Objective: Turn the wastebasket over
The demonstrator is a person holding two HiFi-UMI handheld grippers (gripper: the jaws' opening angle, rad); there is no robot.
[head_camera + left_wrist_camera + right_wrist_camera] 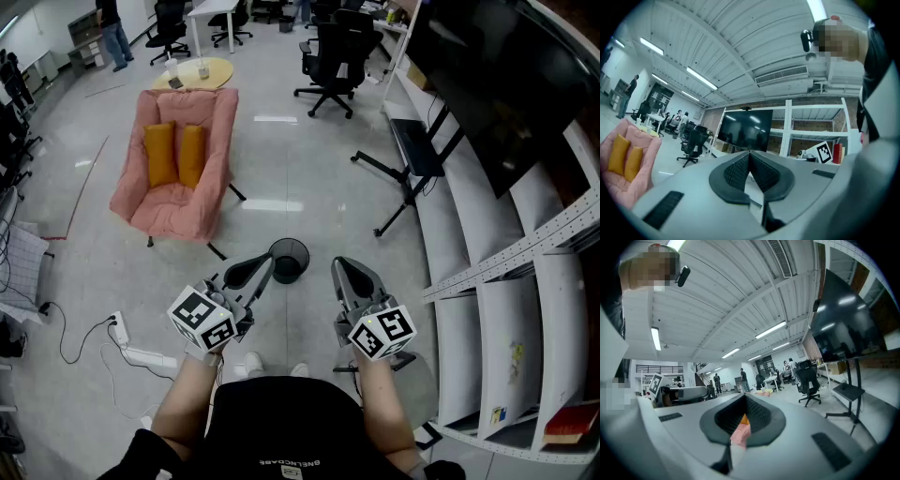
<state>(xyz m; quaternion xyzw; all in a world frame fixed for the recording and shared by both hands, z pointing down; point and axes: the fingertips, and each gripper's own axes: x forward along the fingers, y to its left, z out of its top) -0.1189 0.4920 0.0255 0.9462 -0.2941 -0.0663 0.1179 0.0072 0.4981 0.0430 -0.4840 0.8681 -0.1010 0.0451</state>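
A black mesh wastebasket [288, 260] stands upright on the grey floor, its mouth facing up, just ahead of the person's feet. My left gripper [264, 266] hovers at its left, jaws shut and empty, tips close to the rim. To the basket's right my right gripper [340, 269] is held level, also shut with nothing in it. In the left gripper view the pads of the left gripper [750, 162] meet with nothing between them. The right gripper view shows the same for the right gripper [744, 407]. Neither gripper view shows the basket.
A pink armchair [178, 159] with orange cushions stands beyond the basket to the left. A black stand [412, 159] and white shelving [506, 309] line the right side. A power strip and cable [141, 354] lie on the floor at left. Office chairs [328, 56] stand further back.
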